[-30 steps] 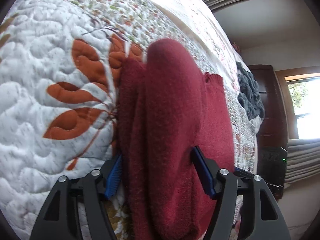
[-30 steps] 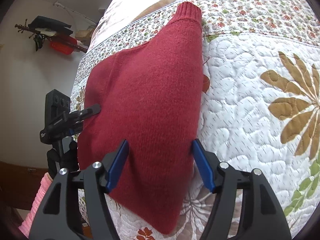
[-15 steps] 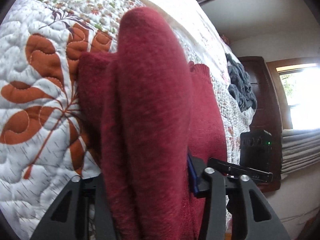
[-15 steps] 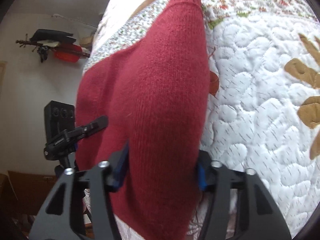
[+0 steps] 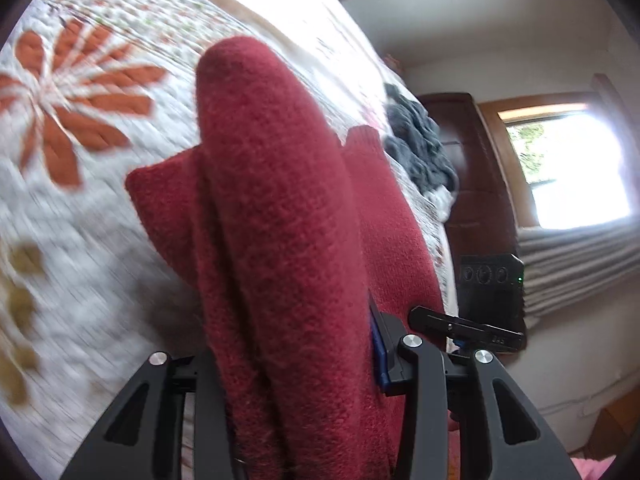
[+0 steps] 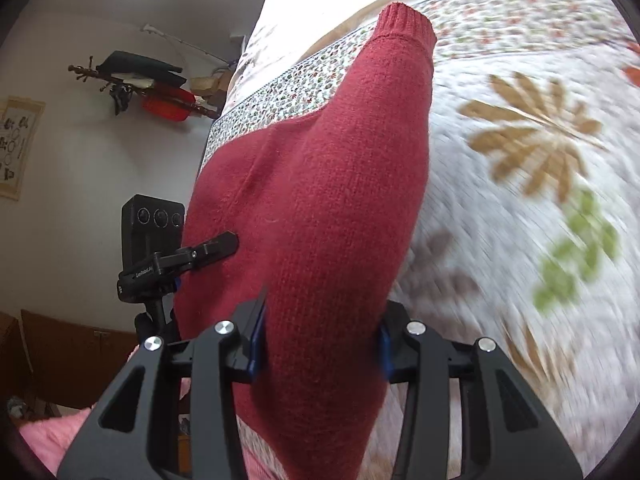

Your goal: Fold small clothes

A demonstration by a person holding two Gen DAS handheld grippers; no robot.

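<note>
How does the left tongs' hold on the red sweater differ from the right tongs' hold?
The left tongs clamp bunched, doubled-over folds of the red sweater; the right tongs clamp a smoother, single-looking sleeve section ending in a ribbed cuff. Both are shut on knit above the quilt.

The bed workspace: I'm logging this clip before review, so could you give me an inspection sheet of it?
Surface: quilt on a bed, white with orange, tan and green leaf prints and a flowered border; partly blurred.
Job's things: red sweater bunched up off the quilt, one ribbed cuff pointing away.
Clutter: grey garment heaped further along the bed.
Grippers: left gripper shut on the red sweater; right gripper shut on it too.
Cables: nothing seen.
Surroundings: bright window, dark wooden cabinet, wall rack holding dark and red items, a framed sheet on the wall.
</note>
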